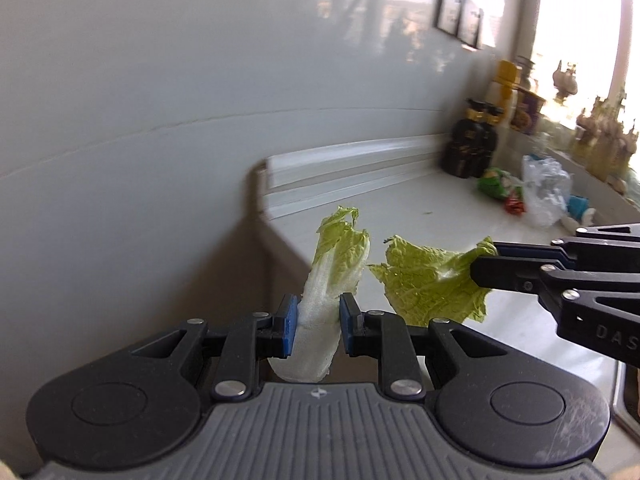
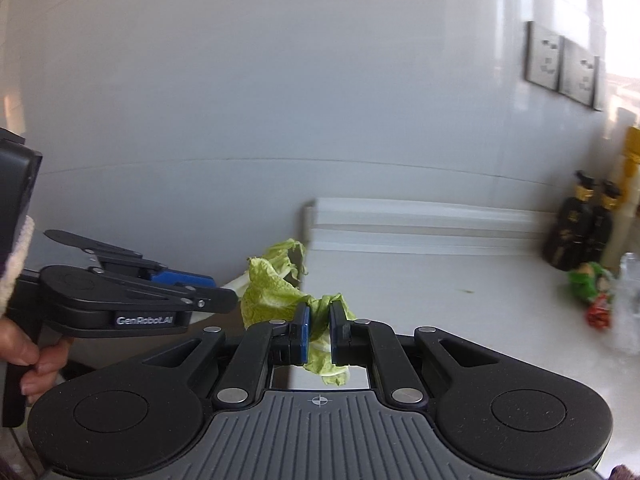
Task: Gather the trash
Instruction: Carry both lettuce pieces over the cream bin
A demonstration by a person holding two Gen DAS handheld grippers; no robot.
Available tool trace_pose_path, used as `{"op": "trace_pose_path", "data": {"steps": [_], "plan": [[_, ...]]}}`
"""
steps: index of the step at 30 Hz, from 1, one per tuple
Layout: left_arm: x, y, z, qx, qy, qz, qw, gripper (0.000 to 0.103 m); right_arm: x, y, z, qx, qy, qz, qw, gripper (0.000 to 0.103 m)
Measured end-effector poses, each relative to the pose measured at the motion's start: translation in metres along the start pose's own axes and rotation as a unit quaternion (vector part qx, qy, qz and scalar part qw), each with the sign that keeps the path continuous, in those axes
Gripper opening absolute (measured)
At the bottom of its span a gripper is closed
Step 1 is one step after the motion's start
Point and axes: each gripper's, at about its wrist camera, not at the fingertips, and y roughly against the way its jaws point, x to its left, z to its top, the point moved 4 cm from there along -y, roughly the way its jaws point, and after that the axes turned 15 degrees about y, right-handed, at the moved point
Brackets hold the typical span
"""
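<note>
Currently, both grippers are loaded.
Left gripper (image 1: 319,320): pads clamped on the white stem of a cabbage leaf (image 1: 334,256), held off the counter's left end.
Right gripper (image 2: 319,326): jaws nearly together, pinching a crumpled green leaf (image 2: 320,312) above the counter's (image 1: 420,208) front left corner.
Leaves: just beside each other, apart.
Counter, far right corner: dark bottles (image 1: 470,144), plastic bag (image 1: 546,188), wrappers (image 1: 498,184).
Left edge, right view: a hand (image 2: 28,356) gripping the left handle.
</note>
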Motion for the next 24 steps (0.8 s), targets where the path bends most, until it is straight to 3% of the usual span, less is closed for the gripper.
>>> {"op": "trace_pose_path", "data": {"steps": [9,24], "plan": [[0.053,-0.011,-0.023,0.016,0.047,0.044,0.9978,0.02,0.048,-0.031,0.003,0.012,0.025,0.031,0.999,0.009],[0.122,-0.054,-0.087,0.083,0.114,0.106,0.9843,0.02,0.119,-0.108,-0.034,0.106,0.055,0.073,0.99,0.009]]}}
